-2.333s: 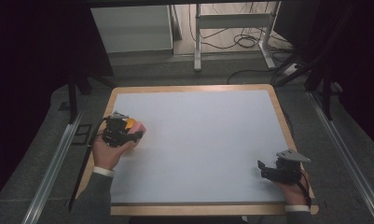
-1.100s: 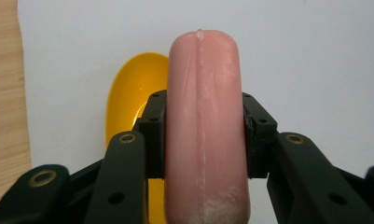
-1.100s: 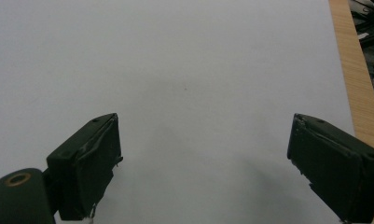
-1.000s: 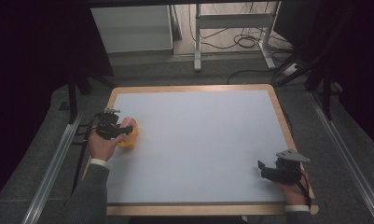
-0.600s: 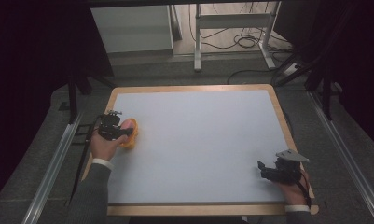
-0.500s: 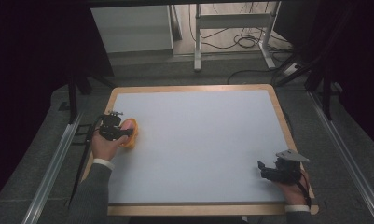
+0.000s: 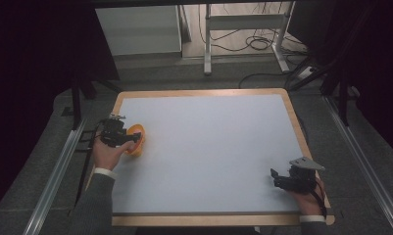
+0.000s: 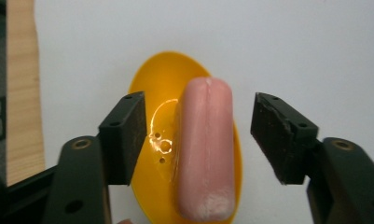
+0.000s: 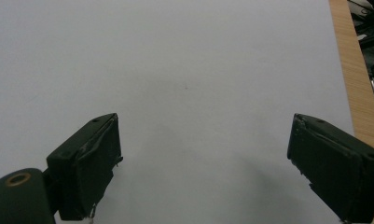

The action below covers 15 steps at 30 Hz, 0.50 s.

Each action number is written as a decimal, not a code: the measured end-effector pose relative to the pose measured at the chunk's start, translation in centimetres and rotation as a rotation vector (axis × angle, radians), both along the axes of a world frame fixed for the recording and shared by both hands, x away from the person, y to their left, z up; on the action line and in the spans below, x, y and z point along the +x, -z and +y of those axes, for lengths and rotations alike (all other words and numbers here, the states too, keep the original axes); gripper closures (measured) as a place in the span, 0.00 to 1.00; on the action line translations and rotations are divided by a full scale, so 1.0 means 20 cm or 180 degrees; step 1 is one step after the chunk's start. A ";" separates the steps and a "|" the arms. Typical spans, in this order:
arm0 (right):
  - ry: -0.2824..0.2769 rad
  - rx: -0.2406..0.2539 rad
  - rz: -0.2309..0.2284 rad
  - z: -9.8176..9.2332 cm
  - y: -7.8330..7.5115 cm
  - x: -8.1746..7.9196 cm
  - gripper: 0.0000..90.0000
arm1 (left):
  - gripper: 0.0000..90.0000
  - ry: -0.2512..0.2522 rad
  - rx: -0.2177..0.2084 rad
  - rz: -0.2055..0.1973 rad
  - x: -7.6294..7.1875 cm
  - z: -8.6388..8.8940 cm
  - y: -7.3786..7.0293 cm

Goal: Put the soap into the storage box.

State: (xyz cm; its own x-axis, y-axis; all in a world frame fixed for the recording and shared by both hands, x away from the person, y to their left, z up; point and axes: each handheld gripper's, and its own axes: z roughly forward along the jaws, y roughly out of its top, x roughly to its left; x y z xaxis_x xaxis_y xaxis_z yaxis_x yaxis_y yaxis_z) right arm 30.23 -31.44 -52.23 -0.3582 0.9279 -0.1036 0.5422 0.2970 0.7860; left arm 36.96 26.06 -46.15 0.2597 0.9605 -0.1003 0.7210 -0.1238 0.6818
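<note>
sausage [image 8: 205, 149] lies on yellow dish [image 8: 149, 93] between the left hand-held gripper's [image 8: 198, 135] just-opened jaws.

A white table [image 7: 208, 147] with a wooden rim carries a yellow dish [image 7: 136, 139] near its left edge.

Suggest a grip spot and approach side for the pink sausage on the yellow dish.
Probably mid-length on the sausage, across its narrow width, from above. It lies flat along the yellow dish; the rounded long sides are exposed, and the left tongs already straddle it, open.
</note>
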 end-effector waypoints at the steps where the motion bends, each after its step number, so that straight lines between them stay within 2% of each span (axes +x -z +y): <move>1: 0.0000 -0.0007 0.0006 0.00 0.00 0.00 0.10 | 0.38 0.0016 -0.0002 -0.0028 -0.01 0.00 -0.01; 7: 0.0005 0.0002 -0.0010 0.00 0.00 0.00 0.10 | 0.35 0.0176 0.0015 -0.0154 -0.10 -0.03 -0.06; 12: 0.0001 0.0004 0.0000 0.00 0.00 0.00 0.10 | 0.34 0.0332 -0.0085 -0.0217 -0.16 -0.06 -0.06; 13: -0.0001 0.0007 -0.0002 0.00 0.00 0.00 0.10 | 0.34 0.0383 -0.0109 -0.0213 -0.18 -0.06 -0.06; 15: -0.0003 0.0005 -0.0008 0.00 -0.01 -0.01 0.10 | 0.35 0.0492 -0.0179 -0.0282 -0.25 -0.09 -0.05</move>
State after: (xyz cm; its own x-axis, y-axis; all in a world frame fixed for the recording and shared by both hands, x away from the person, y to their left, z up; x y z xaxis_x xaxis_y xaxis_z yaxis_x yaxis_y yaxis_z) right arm 30.13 -31.42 -52.10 -0.3589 0.9277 -0.1029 0.5399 0.2963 0.7878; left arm 32.04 24.32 -45.14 0.4139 0.9020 -0.1230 0.6332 -0.1882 0.7508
